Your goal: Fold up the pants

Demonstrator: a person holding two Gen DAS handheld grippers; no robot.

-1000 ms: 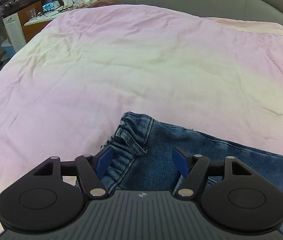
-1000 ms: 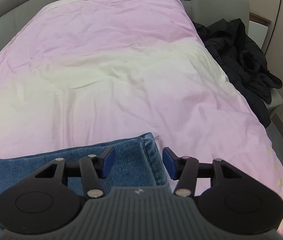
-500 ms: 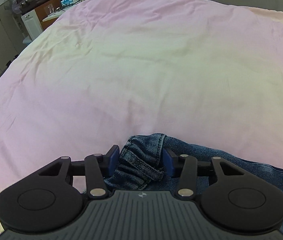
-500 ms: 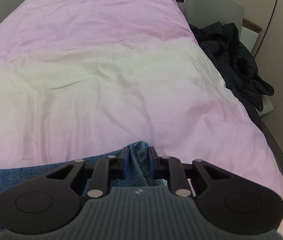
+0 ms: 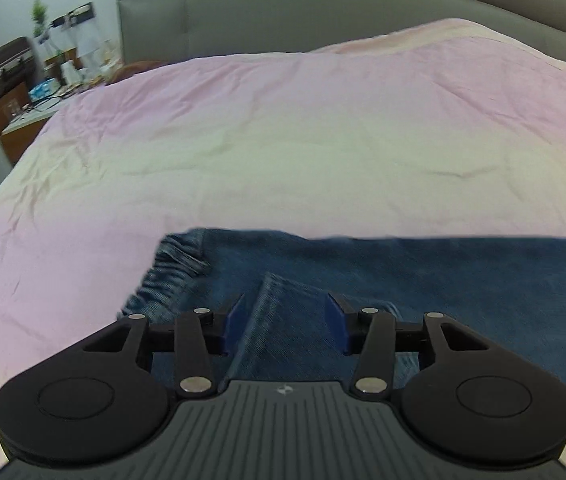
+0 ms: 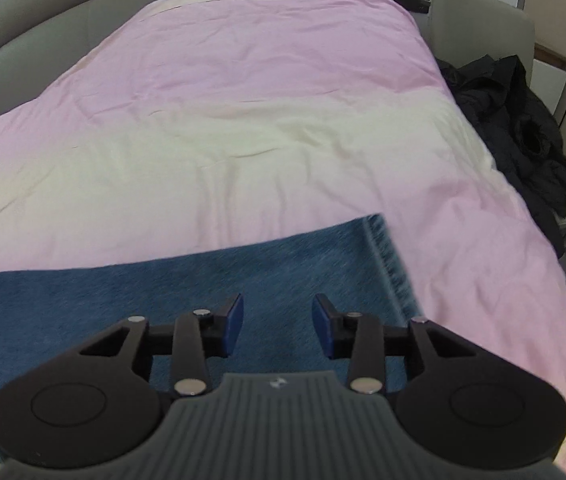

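Blue denim pants (image 5: 463,280) lie flat across the near part of a pink and cream bed cover (image 5: 283,140). Their gathered waistband (image 5: 175,256) points left. My left gripper (image 5: 285,320) is shut on a raised fold of denim that fills the gap between its blue pads. In the right wrist view the pants (image 6: 163,292) end at a stitched leg hem (image 6: 387,256). My right gripper (image 6: 277,328) hovers over the leg just left of that hem. Its jaws are opening, and the cloth lies flat beneath them without being pinched.
A grey padded headboard (image 5: 323,12) closes the far end of the bed. A cluttered side table (image 5: 63,76) stands at the left. Black clothes (image 6: 523,128) are piled on a grey chair (image 6: 483,16) to the right of the bed cover (image 6: 243,120).
Both grippers closed on the pants' far edge, then drew back toward me. The right one has let go of the hem. The left one still holds denim, and more of the pants shows ahead.
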